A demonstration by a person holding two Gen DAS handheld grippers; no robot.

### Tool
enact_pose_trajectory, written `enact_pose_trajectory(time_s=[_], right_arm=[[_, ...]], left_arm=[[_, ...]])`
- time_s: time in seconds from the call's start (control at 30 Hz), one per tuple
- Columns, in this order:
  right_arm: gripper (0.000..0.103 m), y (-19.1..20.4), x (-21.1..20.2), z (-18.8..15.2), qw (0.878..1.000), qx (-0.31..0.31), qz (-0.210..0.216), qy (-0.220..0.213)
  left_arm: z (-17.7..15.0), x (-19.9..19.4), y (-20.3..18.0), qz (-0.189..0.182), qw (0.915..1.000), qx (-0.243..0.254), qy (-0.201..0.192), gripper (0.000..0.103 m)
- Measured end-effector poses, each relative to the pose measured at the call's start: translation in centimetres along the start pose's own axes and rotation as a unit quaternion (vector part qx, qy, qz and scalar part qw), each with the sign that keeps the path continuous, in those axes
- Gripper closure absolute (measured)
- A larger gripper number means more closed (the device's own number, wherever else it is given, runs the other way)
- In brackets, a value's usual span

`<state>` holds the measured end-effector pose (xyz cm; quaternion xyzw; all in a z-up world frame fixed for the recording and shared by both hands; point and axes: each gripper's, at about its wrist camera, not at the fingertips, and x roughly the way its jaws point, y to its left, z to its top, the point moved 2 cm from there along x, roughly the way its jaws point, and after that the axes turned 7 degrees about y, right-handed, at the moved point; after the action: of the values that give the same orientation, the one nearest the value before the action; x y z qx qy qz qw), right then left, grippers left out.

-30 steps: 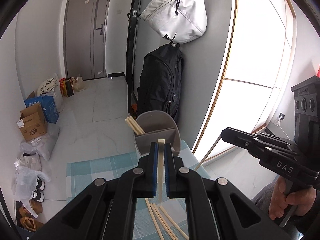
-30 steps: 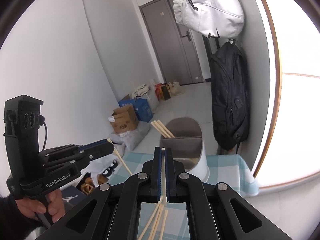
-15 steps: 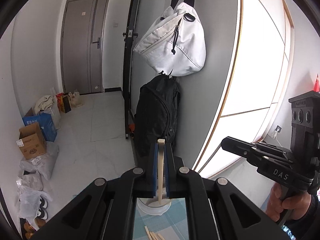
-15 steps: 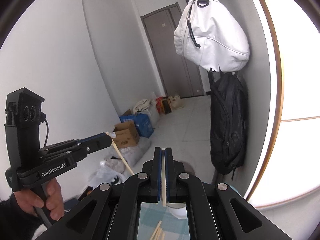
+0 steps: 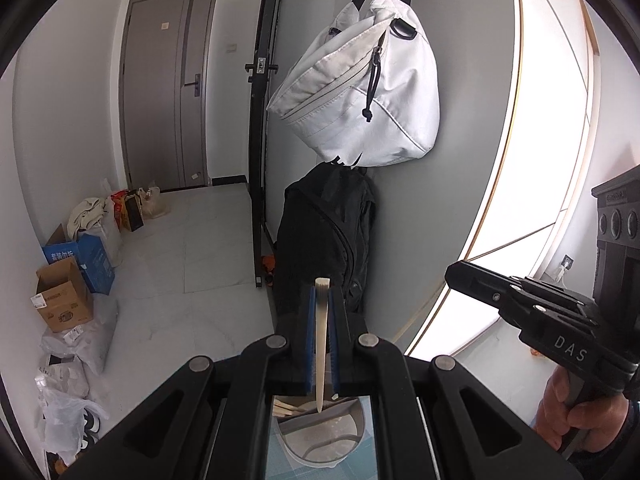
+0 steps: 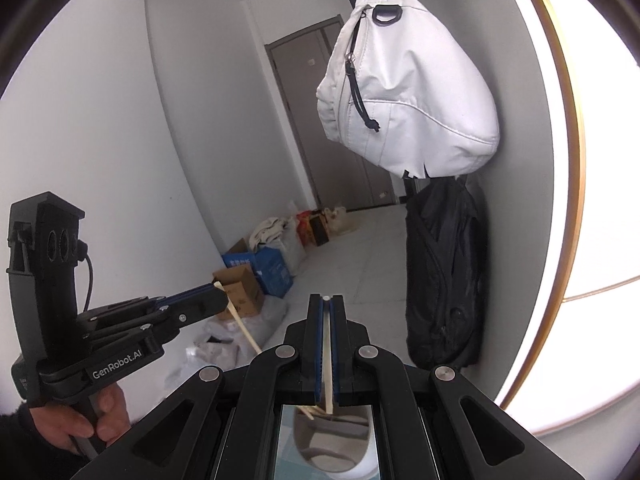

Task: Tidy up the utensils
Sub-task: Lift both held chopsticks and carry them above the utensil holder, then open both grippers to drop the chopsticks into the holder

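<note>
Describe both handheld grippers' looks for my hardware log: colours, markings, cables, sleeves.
The left gripper is black with blue finger pads, white "GenRobot.AI" lettering, a boxy camera block and a black cable; a dark sleeve covers the wrist. The right gripper is black, marked "DAS" in white, with silver screws and a similar camera block. No cable shows on it.

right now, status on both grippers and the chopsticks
Left hand-held gripper shut on a chopstick, tip above the holder. Right hand-held gripper shut on another chopstick, same spot. Nothing blocking the holder.
</note>
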<state>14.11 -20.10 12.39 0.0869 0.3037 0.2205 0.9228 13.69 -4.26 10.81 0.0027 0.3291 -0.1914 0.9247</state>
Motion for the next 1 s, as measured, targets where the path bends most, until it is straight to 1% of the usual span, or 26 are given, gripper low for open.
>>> enact_pose_trajectory(time_s=[0.07, 0.1, 0.4, 0.53, 0.63, 0.73, 0.8, 0.87, 0.93, 1.0], right_arm=[[0.101, -0.2, 1.0, 0.0, 1.0, -0.001, 0.0, 0.008], [0.101, -0.4, 1.6, -0.1, 1.0, 0.0, 0.0, 0.012], [0.101, -1.8, 5.3, -0.8, 0.999, 0.0, -0.002, 0.037], [0.101, -1.9, 6.7, -1.5, 0.998, -0.012, -0.002, 0.054], [0.101, -1.6, 7.9, -2.2, 0.997, -0.027, 0.0, 0.074], [0.101, -1.4, 9.1, -3.0, 0.995, -0.029, 0.006, 0.09], [0.1, -1.5, 9.9, -3.8, 0.994, -0.024, 0.009, 0.104], [0.1, -1.9, 10.5, -4.4, 0.993, -0.011, 0.016, 0.114], [0.097, -2.7, 11.0, -5.0, 0.991, 0.013, 0.029, 0.127], [0.097, -3.7, 11.2, -5.6, 0.988, 0.052, 0.055, 0.136]], left_arm=[[-0.2, 0.7, 0.1, 0.013, 0.9999, 0.009, -0.001, 0.101], [-0.4, 1.2, 0.2, 0.014, 0.9998, 0.011, 0.001, 0.101], [-1.1, 4.3, 2.1, -0.002, 0.9998, -0.015, 0.015, 0.101], [-1.7, 5.4, 2.6, -0.01, 0.9993, -0.027, 0.026, 0.101], [-2.4, 6.2, 2.9, -0.02, 0.9982, -0.039, 0.042, 0.101], [-3.3, 7.0, 3.1, -0.031, 0.9969, -0.045, 0.057, 0.101], [-3.9, 7.4, 3.2, -0.046, 0.9953, -0.049, 0.07, 0.101], [-4.3, 8.0, 3.3, -0.062, 0.9924, -0.048, 0.095, 0.101], [-4.7, 8.6, 3.2, -0.063, 0.99, -0.037, 0.121, 0.101], [-5.2, 8.9, 3.1, -0.063, 0.988, -0.032, 0.137, 0.1]])
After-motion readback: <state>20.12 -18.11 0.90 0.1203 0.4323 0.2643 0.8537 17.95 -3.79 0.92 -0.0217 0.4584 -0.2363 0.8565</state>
